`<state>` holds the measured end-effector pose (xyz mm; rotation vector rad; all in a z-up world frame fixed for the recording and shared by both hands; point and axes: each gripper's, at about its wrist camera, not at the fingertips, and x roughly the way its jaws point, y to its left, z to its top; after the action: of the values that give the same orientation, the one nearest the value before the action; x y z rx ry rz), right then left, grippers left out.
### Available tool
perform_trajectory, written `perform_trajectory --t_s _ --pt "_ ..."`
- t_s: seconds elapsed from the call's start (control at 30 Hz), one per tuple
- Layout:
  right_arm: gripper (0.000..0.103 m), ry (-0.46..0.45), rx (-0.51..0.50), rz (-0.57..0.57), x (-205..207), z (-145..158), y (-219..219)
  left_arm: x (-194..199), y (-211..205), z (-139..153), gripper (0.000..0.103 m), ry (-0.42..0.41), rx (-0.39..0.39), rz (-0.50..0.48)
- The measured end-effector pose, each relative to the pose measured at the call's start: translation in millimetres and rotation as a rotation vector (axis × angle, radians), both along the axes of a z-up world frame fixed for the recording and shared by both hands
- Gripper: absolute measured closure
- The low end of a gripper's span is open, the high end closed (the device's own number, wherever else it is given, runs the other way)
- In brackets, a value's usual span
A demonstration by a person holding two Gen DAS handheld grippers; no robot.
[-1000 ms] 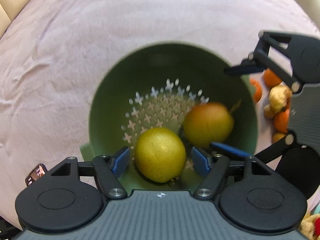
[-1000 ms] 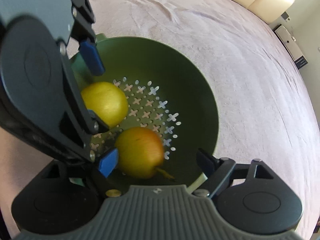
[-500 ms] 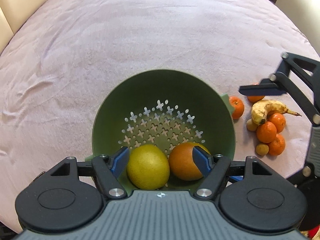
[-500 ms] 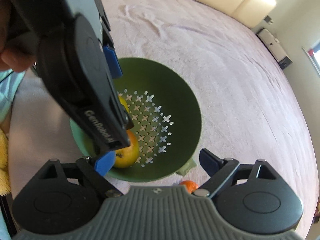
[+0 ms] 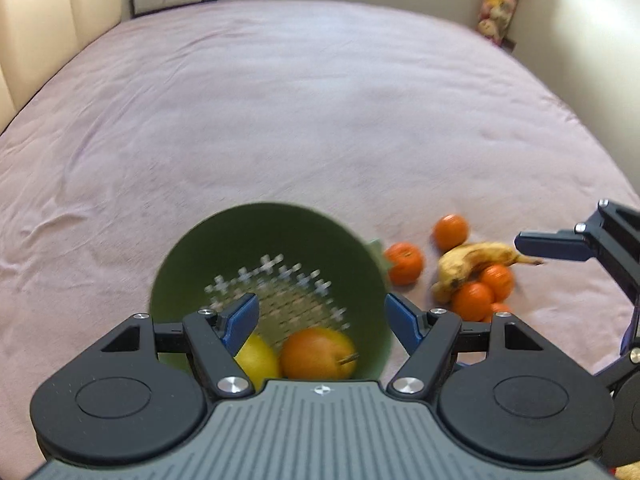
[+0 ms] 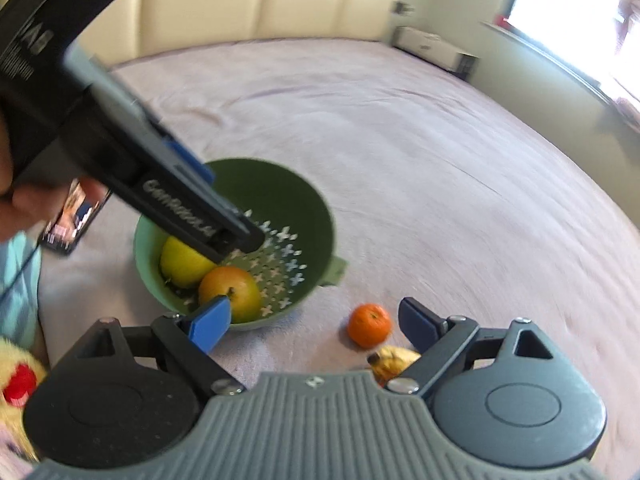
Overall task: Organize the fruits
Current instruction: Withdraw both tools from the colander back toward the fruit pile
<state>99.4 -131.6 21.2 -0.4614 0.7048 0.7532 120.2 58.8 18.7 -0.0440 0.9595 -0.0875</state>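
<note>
the green colander [image 5: 224, 248] is your landmark: it sits on the pink bed cover [image 5: 280, 100] and already holds two fruits, a yellow one [image 6: 182, 260] against its near wall and an orange-red one with a stem [image 6: 230, 292] touching it. that part of the sorting looks done.

what is left lies just to the right of the colander: one mandarin [image 5: 405, 263] close by its small handle, another [image 5: 451, 232] a little farther out, then a browning banana [image 5: 476, 260] resting on a cluster of more mandarins [image 5: 482, 288]. none of these is in the colander yet, so most of the fruit is still to go.

your left hand-held gripper [image 5: 320, 320] hangs above the colander's near rim with its jaws wide and nothing between them. your right hand-held gripper [image 6: 316, 322] has just been opening its jaws; they stand wide and empty, off the colander's right side, with a mandarin [image 6: 369, 325] and the banana's end [image 6: 394, 360] just beyond the fingers. a phone [image 6: 74, 216] lies left of the colander, outside the job.

judging from this, you are early on: two in, the pile remaining.
</note>
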Motion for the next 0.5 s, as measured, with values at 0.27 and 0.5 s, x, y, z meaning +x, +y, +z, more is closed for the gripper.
perform_trajectory --t_s 0.27,0.5 --pt "0.015 -0.01 0.137 -0.224 -15.0 9.6 -40.8 -11.2 -29.8 2.5 0.018 -0.091 -0.056 -0.068" --pt "0.016 -0.005 0.204 -0.39 -23.0 11.1 -69.2 -20.2 -42.6 -4.7 0.018 -0.15 -0.113 -0.087"
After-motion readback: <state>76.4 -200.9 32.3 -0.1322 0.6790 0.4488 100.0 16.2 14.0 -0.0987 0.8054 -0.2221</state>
